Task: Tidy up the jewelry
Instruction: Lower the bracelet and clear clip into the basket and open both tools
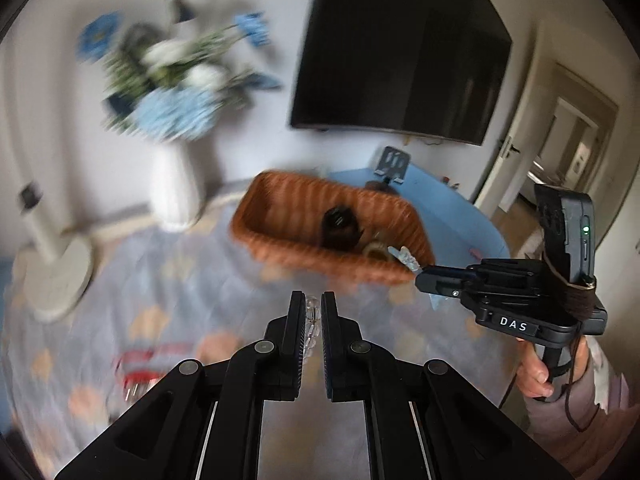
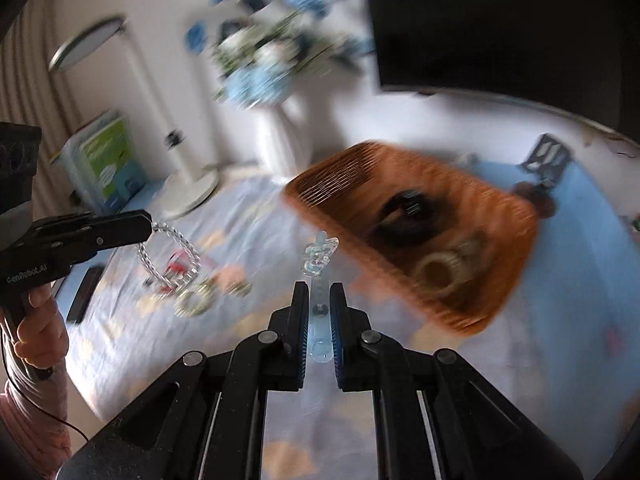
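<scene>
My left gripper point(image 1: 313, 306) is shut on a clear bead bracelet point(image 1: 312, 326), which hangs as a loop point(image 2: 170, 256) from its tip in the right wrist view. My right gripper point(image 2: 320, 294) is shut on a pale blue clear hair clip point(image 2: 319, 264); its tip point(image 1: 406, 258) shows by the basket's near right corner in the left wrist view. An orange woven basket point(image 1: 280, 216) sits on the patterned cloth and holds a black claw clip point(image 1: 340, 226) and pale rings point(image 2: 438, 270). Both views are motion-blurred.
Loose jewelry point(image 2: 192, 296) and a red item point(image 1: 148, 364) lie on the cloth. A white vase of blue flowers point(image 1: 176, 188), a white lamp base point(image 1: 56, 276), a phone stand point(image 1: 392, 164), a dark TV point(image 1: 400, 48) and a box point(image 2: 108, 164) surround the table.
</scene>
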`<action>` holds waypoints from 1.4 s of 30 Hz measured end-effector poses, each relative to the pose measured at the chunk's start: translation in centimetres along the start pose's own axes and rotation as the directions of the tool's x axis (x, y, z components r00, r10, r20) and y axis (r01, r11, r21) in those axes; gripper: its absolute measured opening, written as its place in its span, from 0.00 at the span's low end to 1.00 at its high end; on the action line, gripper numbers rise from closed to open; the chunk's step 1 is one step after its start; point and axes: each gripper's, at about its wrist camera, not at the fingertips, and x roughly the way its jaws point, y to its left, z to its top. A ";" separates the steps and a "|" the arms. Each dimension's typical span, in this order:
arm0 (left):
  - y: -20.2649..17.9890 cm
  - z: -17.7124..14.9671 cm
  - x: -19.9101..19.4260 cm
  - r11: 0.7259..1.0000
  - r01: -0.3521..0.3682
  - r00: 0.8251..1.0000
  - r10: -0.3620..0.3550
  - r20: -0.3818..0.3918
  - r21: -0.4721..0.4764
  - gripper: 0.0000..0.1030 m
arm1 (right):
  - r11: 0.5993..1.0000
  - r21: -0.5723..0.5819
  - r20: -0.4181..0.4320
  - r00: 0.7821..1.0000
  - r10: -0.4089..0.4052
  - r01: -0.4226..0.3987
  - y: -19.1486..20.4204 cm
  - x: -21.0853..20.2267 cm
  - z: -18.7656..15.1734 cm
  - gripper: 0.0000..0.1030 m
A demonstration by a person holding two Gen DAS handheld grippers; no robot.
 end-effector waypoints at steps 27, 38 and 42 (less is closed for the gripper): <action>3.6 7.9 19.3 0.996 0.051 0.984 -0.063 -0.166 -0.079 0.08 | 0.974 0.153 -0.147 0.978 -0.148 0.170 -11.4 12.5 5.9 0.12; 6.3 7.1 19.5 0.993 0.028 0.984 -0.049 -0.173 -0.119 0.35 | 0.966 0.218 -0.132 0.985 -0.113 0.140 -12.2 11.9 5.9 0.21; 6.1 6.5 16.0 0.996 -0.013 0.991 0.001 -0.136 -0.086 0.42 | 0.968 0.218 -0.103 0.989 -0.104 0.124 -11.2 9.7 5.7 0.24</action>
